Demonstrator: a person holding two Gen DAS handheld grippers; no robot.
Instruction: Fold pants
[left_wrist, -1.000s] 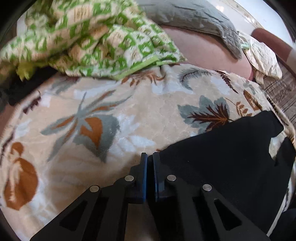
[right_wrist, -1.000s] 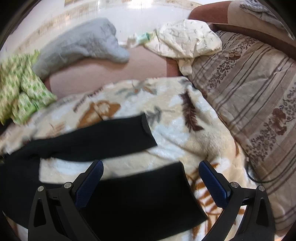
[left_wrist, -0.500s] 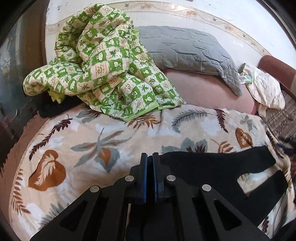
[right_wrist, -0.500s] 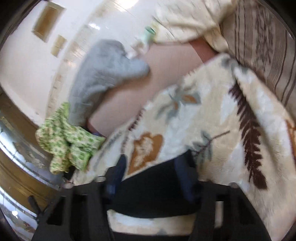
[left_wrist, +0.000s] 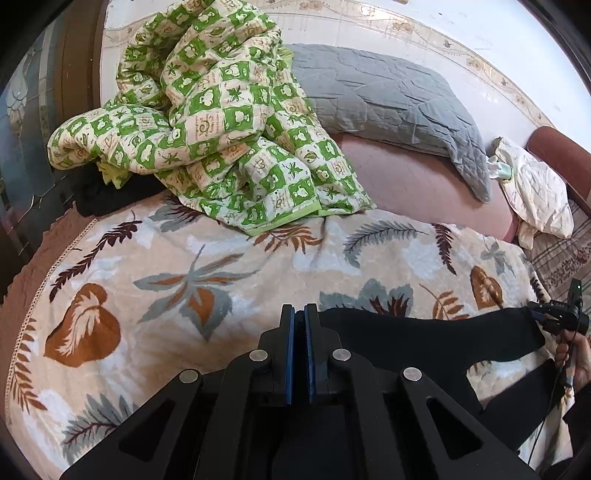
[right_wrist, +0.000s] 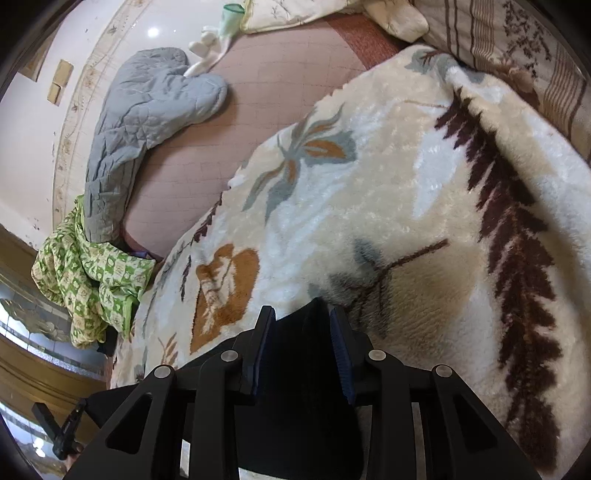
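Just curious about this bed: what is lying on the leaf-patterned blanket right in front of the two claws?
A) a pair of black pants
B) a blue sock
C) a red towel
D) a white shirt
A: black pants lie spread across the leaf-patterned blanket, with the left claw at one end and the right claw around a leg end.

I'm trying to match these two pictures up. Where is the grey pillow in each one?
Left wrist view: the grey pillow lies at top right, against the wall, right of the green quilt.
Right wrist view: the pillow is at upper left, above the green quilt.
Shared landmark: the green quilt.
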